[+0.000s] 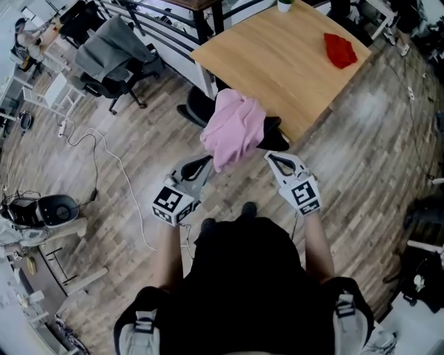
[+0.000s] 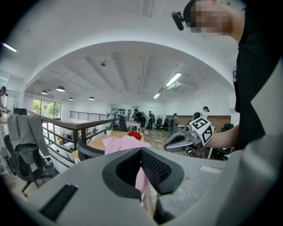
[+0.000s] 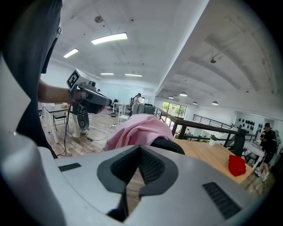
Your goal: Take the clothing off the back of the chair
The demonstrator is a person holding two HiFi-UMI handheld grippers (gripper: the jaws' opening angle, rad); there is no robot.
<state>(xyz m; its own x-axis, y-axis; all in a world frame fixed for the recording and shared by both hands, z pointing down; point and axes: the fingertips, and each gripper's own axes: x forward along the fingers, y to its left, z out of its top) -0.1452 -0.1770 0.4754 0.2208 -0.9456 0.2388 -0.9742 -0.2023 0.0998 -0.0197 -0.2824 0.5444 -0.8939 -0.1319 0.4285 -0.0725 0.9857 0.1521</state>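
Jaws of left gripper [image 1: 207, 162] pinch pink garment [image 1: 234, 128]; right gripper [image 1: 270, 157] closed empty beside it

A light wooden surface [image 1: 277, 69] stands on a wood-plank floor [image 1: 361, 159]. A crumpled red cloth [image 1: 340, 50] lies on the surface towards its far right corner, and a small potted plant [image 1: 284, 4] stands at its far edge. The rest of the top is bare. A black chair [image 1: 193, 107] stands on the floor, pushed up against the near corner of the surface, with pink clothing [image 1: 234, 128] draped over its back. Well to the left of the surface, a white cable [image 1: 123, 170] snakes across the floor. A second office chair [image 1: 111, 80] stands there too, carrying a grey garment [image 1: 114, 45].
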